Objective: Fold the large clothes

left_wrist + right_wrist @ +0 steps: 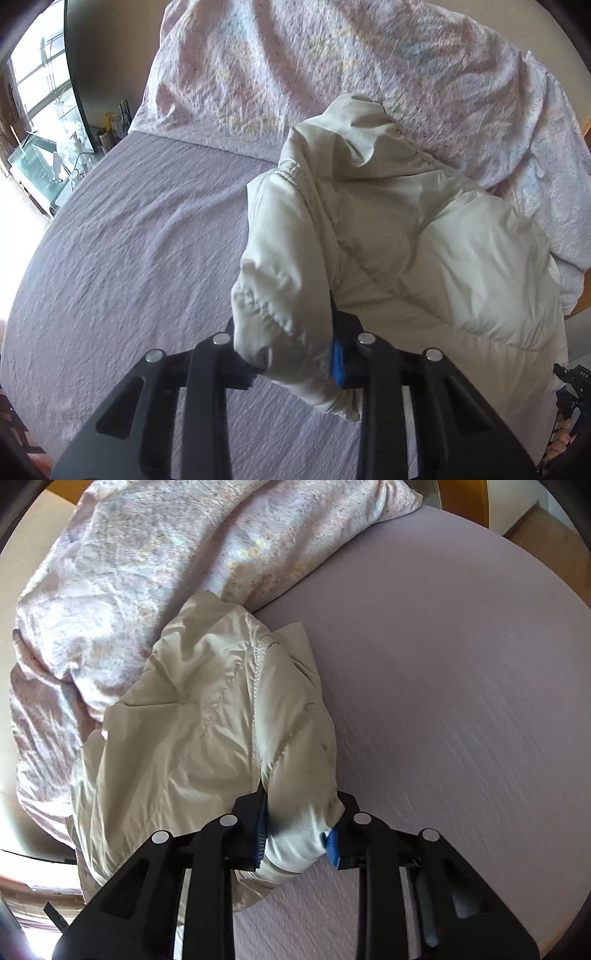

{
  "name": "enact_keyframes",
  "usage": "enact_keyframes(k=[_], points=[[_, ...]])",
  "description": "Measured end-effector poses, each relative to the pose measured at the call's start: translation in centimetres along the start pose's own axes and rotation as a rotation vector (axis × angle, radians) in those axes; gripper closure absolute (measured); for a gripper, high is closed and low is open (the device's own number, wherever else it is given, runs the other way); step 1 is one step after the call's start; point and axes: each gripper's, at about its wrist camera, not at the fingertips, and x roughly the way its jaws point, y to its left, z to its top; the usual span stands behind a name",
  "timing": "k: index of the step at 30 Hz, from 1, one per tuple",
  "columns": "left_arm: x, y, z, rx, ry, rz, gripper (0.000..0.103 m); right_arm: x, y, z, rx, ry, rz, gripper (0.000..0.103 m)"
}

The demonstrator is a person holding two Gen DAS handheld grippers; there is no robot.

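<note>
Between each hand-held gripper's jaws — jacket (388,229), bed (129,240)

A home bedroom. A bed with a lilac fitted sheet (122,236) is filling most of both wrist views, and a crumpled floral duvet (332,62) is lying bunched across it toward 12 o'clock. A wooden bed frame (461,498) is showing at 1 o'clock in the right wrist view. At 9 o'clock in the left wrist view, daylight is entering through a large window (40,85), with small household items crowding a glass stand (37,166) beside it.
</note>
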Motion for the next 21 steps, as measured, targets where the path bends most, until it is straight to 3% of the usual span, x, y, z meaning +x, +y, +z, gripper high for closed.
enact_keyframes(k=[7,16,21], points=[[-2.8,3.9,-2.4,0.009,0.014,0.014,0.074,-2.3,-2.4,-4.5,-0.016,0.072,0.067,0.078],[-5.7,6.8,-6.4,0.014,0.045,0.038,0.073,-4.4,-4.2,-8.5,-0.024,0.107,0.081,0.078],[-5.7,6.7,-7.0,0.029,0.052,0.092,0.061,-5.0,-3.3,-8.1,-0.095,0.070,-0.014,0.063]])
